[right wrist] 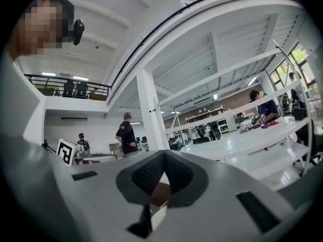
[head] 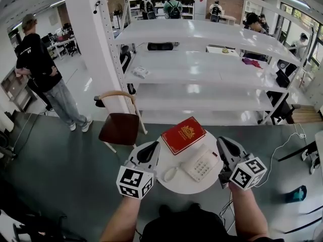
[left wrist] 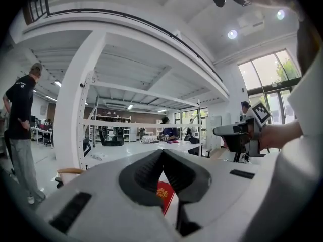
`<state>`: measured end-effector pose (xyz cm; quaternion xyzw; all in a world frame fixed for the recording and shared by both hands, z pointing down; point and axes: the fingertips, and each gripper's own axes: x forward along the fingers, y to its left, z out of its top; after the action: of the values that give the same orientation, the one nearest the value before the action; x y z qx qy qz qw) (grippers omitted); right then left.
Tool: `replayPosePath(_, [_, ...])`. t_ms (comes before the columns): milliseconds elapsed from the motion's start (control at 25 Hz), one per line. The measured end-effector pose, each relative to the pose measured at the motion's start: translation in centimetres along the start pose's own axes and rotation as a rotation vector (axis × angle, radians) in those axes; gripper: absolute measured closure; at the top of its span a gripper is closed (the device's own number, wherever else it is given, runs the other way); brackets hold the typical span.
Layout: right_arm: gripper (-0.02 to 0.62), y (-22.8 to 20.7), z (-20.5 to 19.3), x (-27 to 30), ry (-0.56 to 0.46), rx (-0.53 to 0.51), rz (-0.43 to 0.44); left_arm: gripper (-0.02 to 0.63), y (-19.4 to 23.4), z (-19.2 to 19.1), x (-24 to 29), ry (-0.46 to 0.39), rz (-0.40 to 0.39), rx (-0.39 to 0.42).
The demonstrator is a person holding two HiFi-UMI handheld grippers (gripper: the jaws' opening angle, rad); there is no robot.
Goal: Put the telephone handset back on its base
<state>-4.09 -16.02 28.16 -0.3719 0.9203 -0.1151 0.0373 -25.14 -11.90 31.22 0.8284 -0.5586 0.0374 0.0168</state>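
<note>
Red book (head: 182,134), white telephone (head: 200,165), white table (head: 192,185).

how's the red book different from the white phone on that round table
Colour: the red book is red with a gold emblem on its cover, while the telephone is white with a keypad of buttons on top.
Place: the red book lies on the far part of the round table, and the telephone lies nearer the person.
Shared: both rest flat on the same table, each turned at an angle.
</note>
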Motion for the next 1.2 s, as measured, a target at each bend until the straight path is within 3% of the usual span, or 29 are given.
replayPosePath(440, [0.591, -1.7, 0.7, -1.2, -0.006, -0.071, 0.009, 0.597, 1.6, 0.1, 0.6, 0.036, 0.124, -0.048])
replayPosePath(760, [0.591, -6.0, 2.2, -2.2, -0.04, -0.097, -0.049, 0.598, 0.1, -0.4, 4.9, 0.061, 0.088, -0.088])
replayPosePath(1200, [0.592, -5.4, 1.3, 0.0, -0.022, -0.116, -0.001, 0.598, 0.7, 0.5, 6.7, 0.027, 0.122, -0.085])
